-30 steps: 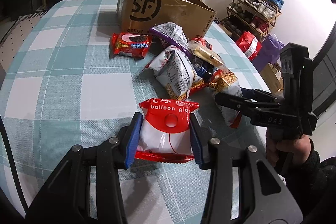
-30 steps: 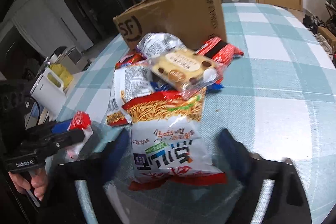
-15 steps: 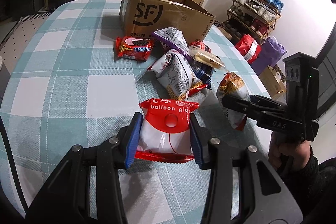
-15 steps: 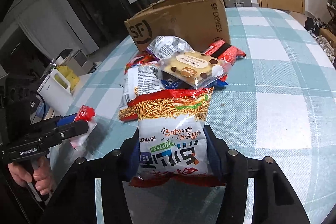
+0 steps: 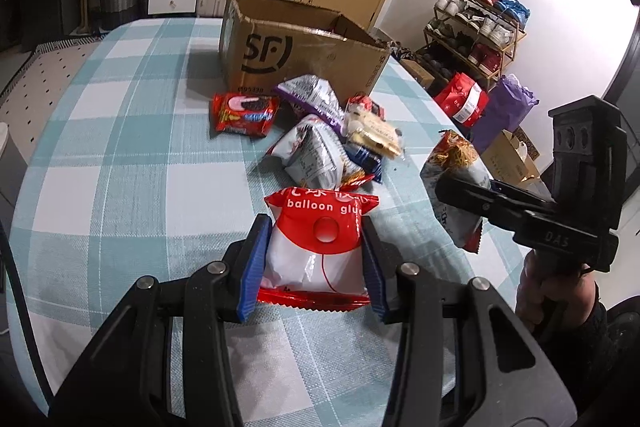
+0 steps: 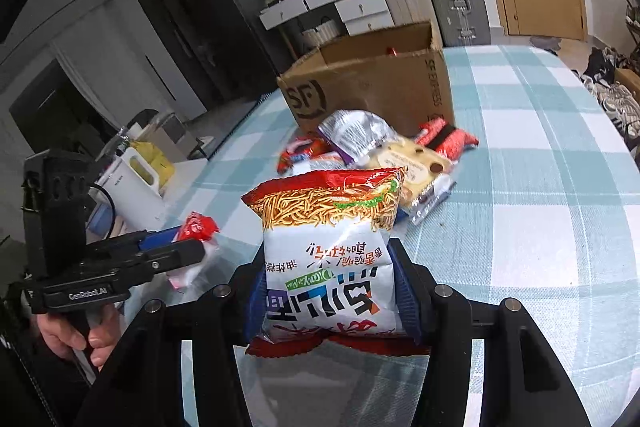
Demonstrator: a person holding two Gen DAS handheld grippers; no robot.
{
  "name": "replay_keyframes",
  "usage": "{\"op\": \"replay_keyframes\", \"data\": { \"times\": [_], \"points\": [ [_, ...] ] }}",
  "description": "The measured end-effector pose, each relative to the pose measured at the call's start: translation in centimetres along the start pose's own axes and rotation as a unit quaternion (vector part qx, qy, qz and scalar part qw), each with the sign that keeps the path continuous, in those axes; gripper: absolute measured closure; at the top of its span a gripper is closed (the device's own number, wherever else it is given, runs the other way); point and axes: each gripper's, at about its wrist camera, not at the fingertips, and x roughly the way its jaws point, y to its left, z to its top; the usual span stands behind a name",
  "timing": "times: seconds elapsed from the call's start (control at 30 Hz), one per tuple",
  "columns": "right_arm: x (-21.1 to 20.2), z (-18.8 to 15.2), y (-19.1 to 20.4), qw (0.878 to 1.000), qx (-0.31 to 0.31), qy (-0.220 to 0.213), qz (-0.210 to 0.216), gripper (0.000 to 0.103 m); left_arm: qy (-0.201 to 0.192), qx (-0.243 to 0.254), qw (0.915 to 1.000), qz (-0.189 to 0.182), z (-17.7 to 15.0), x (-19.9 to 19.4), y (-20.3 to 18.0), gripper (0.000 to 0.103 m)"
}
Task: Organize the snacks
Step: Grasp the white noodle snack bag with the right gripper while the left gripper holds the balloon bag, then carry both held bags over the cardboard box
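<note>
My left gripper (image 5: 314,259) is shut on a red and white "balloon glue" packet (image 5: 318,247), held just above the checked tablecloth. My right gripper (image 6: 330,291) is shut on a white and red noodle snack bag (image 6: 328,251), lifted off the table; in the left wrist view that noodle bag (image 5: 454,183) hangs at the right in the right gripper (image 5: 460,193). In the right wrist view the left gripper (image 6: 188,251) with its red packet (image 6: 196,227) is at the left. A pile of snack packets (image 5: 320,143) lies before the open SF cardboard box (image 5: 296,55).
A red biscuit packet (image 5: 244,113) lies left of the pile. The round table (image 5: 120,155) has a teal checked cloth. Beyond its right edge are bags (image 5: 460,99) and a shoe rack (image 5: 476,27). A white appliance (image 6: 136,183) stands off the table's left side.
The right gripper closed on the noodle bag and lifted it off the table, away from the pile. The left gripper rose a little, still holding the red packet.
</note>
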Motion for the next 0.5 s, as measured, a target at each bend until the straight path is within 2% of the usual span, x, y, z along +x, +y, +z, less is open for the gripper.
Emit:
{"op": "replay_keyframes", "data": {
  "times": [0.5],
  "points": [
    [-3.3, 3.3, 2.4, 0.999, -0.019, -0.037, 0.023, 0.048, -0.016, 0.016, 0.9997, -0.005, 3.9, -1.9, -2.2, 0.063]
  ]
}}
